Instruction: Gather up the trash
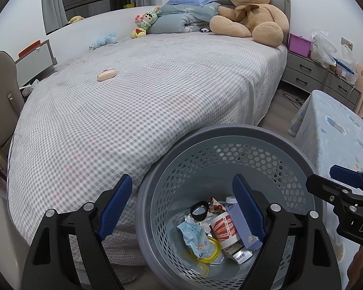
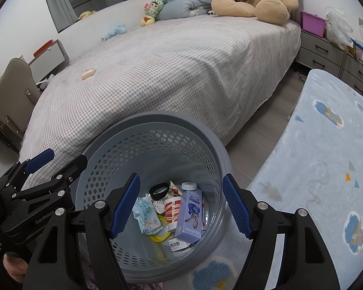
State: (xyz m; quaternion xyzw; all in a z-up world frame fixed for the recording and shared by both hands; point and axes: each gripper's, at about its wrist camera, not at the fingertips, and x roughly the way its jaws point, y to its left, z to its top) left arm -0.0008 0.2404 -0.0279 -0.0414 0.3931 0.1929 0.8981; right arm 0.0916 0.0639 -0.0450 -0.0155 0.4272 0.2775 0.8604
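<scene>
Beside the bed's near edge, on the floor, I have the grey perforated waste basket (image 2: pixel 215 142) with the collected trash lying in its bottom: a purple carton (image 2: pixel 190 215), a red-and-white cup (image 2: pixel 173 211), a blue wrapper (image 2: pixel 146 213), a black ring (image 2: pixel 159 191) and yellow tubing (image 2: pixel 160 235). My left hand-held gripper (image 1: pixel 184 207) and right hand-held gripper (image 2: pixel 181 204) both hang over the basket with jaws spread and nothing between them.

My worry is the basket itself: it looks light, and a finger catching its rim as I pull away could tip it and spill everything onto the pale blue rug (image 2: pixel 326 149). The two grippers also sit close together and could knock each other.

On the checked bedspread (image 1: pixel 157 91) I see a small pink case (image 1: pixel 107 75), which may not be trash at all; grabbing it would be a mistake. Plush toys and a big teddy bear (image 1: pixel 251 9) sit at the bed's head end, with grey drawers (image 1: pixel 302 70) beyond.
</scene>
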